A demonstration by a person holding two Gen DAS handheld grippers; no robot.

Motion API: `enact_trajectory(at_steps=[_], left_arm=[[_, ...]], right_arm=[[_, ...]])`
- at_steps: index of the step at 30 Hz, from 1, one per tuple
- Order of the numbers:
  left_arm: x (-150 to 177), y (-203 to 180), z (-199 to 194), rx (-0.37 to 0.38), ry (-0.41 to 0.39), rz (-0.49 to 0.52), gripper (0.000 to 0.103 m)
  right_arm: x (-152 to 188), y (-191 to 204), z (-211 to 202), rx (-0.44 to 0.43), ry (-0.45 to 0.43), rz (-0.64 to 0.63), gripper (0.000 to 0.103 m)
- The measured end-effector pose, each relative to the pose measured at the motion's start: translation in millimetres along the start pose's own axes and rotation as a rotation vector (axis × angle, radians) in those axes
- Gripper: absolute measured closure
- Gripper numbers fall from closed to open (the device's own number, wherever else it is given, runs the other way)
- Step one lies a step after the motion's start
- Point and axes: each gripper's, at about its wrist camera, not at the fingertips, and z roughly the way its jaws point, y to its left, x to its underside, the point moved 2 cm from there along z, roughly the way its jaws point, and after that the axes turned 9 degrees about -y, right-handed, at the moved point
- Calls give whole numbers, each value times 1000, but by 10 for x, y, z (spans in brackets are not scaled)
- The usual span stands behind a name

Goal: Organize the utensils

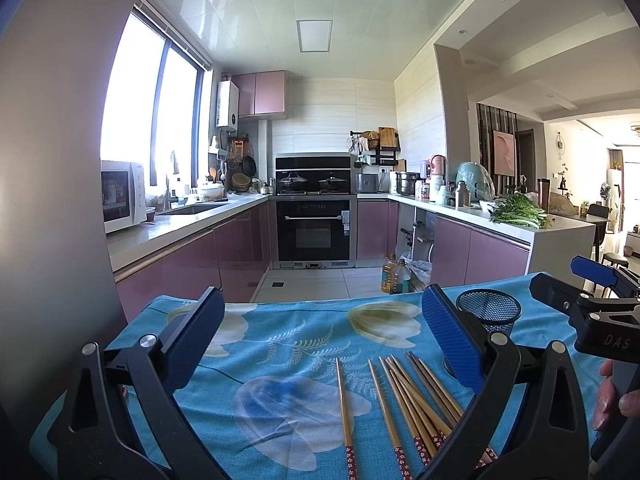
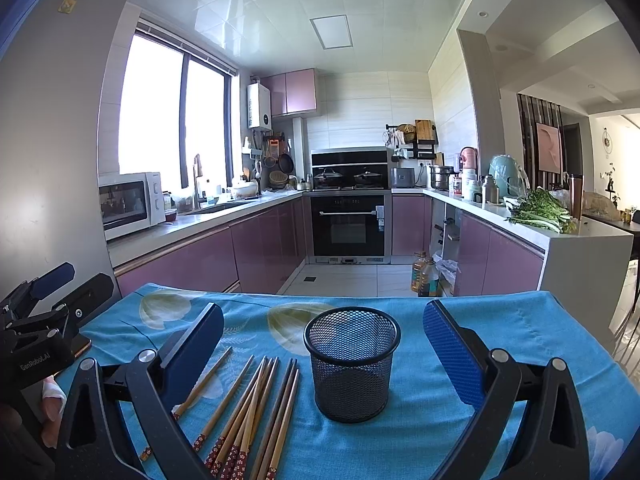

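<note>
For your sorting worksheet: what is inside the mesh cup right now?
The mesh cup looks empty: no chopsticks stand in it; they lie beside it on the cloth. Its very bottom is too dark to check.

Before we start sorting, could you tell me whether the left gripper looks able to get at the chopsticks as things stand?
Probably yes. The left gripper is open, and the chopsticks lie loose on the tablecloth right below it, nothing covering them; the mesh cup stands apart.
</note>
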Motion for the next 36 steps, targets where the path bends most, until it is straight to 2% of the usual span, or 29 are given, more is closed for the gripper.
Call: enact_trajectory(at_steps=[36], left_arm=[[60,-12,-7,2,13,8,6]], right_arm=[[23,-30,-8,-3,4,5,6]])
